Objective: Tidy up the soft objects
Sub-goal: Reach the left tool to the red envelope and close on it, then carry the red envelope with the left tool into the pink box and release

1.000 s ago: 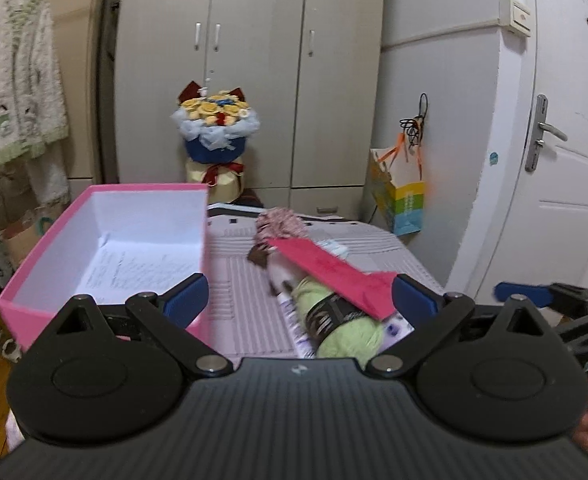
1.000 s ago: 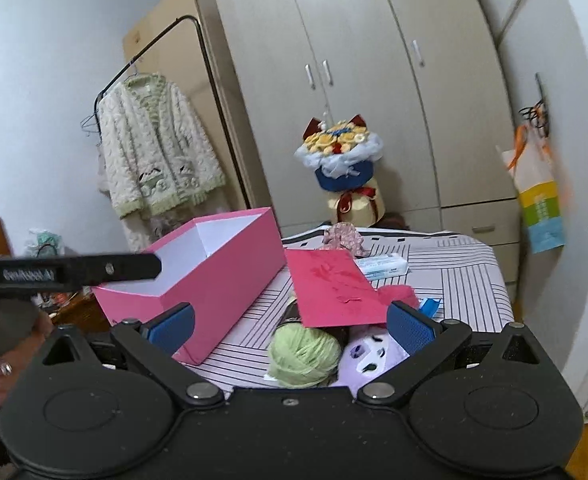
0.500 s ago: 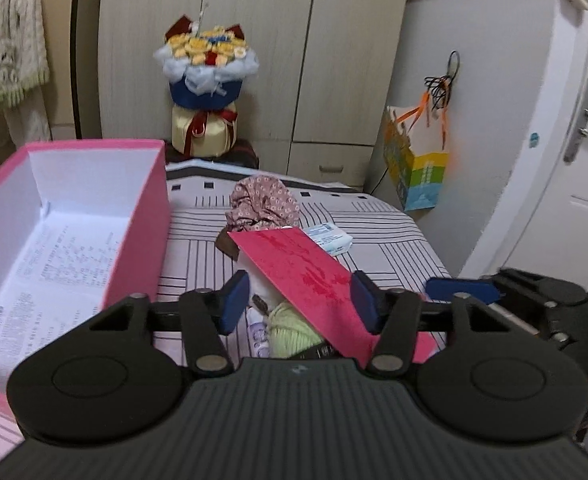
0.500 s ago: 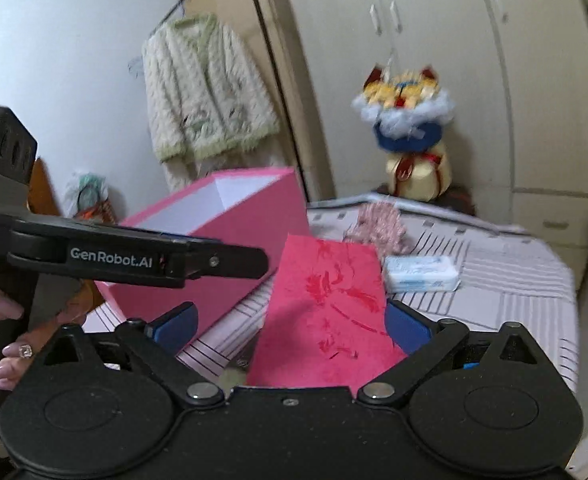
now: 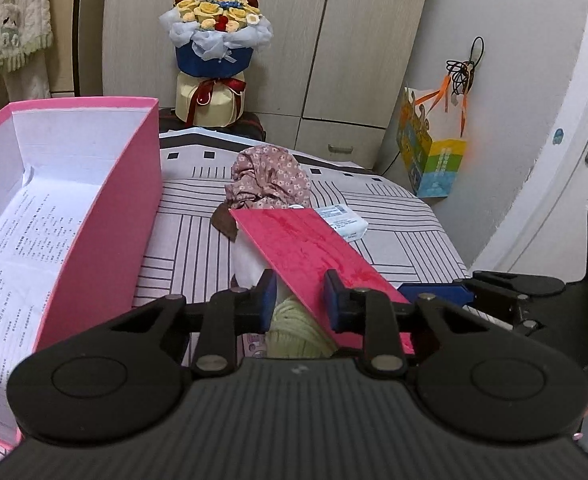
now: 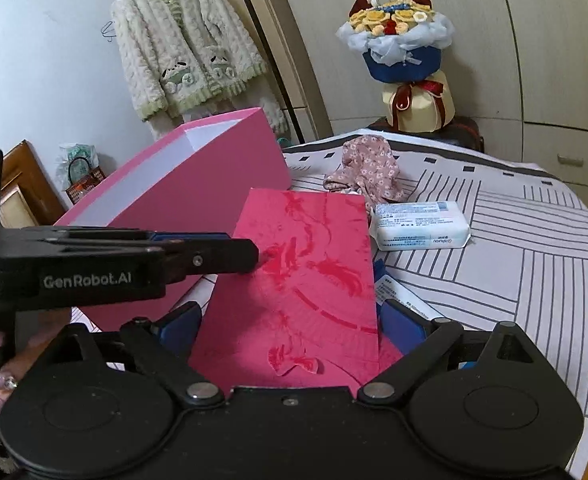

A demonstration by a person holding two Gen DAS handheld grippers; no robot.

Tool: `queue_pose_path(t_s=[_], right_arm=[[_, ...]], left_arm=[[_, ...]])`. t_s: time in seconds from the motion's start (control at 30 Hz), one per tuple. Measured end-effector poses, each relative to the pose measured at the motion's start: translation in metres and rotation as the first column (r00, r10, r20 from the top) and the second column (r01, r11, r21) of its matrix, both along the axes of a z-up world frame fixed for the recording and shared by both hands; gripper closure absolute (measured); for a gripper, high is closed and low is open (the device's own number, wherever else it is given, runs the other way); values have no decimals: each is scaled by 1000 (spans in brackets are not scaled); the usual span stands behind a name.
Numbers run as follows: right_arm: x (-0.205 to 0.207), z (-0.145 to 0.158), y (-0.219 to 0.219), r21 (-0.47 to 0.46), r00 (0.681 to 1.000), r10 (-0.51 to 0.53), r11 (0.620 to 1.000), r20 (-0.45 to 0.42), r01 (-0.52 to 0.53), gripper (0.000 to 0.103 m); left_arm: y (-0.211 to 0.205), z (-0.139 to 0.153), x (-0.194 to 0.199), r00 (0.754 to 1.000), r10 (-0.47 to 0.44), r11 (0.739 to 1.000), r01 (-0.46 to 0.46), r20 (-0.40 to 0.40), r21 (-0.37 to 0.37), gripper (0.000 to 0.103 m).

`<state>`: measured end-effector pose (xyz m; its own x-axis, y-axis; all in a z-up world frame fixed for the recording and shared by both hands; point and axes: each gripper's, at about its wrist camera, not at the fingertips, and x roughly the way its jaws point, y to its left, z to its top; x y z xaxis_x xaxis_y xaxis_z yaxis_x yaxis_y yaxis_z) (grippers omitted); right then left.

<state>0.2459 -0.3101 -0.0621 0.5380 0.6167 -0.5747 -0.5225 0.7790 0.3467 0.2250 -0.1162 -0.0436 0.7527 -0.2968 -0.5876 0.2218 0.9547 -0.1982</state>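
Nothing soft was seen in the pink box at nine o'clock. The red envelope was pinched by the left gripper; the right gripper was held wide around it, gripping nothing.

Open pink box stands clear; red envelope overhangs the yarn.

"genrobot.ai" printed white on left tool arm; tissue pack print too small.
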Motion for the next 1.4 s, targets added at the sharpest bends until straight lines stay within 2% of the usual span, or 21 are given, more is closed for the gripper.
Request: queue_pose_path(t_s=[0.27,0.47,0.57,0.73,0.93,1.13,1.4], right_arm=[[-7,3,4,-35,999,-37,999,36,38,10],[-8,-2,0,20,997,-60,998,43,59,10],[-6,-3,2,29,997,-64,998,38,63,10],[3,6,3,23,997,-71,997,-7,72,10],[5,20,5,29,992,-111,993,-61,113,10],[-15,36,13,4,988,-153,988,-5,153,10],[-62,67,39,-41,977,-214,976,25,215,10]], left_arm=[[2,-3,1,1000,-5,999,5,1,-46,79],[3,-10,4,998,-42,992,35,-53,-119,76],[-1,-10,3,999,-28,993,22,-46,-116,76],[6,-1,9,998,3,986,-15,-68,-165,88],[12,12,8,997,8,976,-25,-77,-216,91],[20,20,-6,999,-20,968,11,-33,-252,91],[41,50,-46,997,-77,966,70,-21,-248,91]])
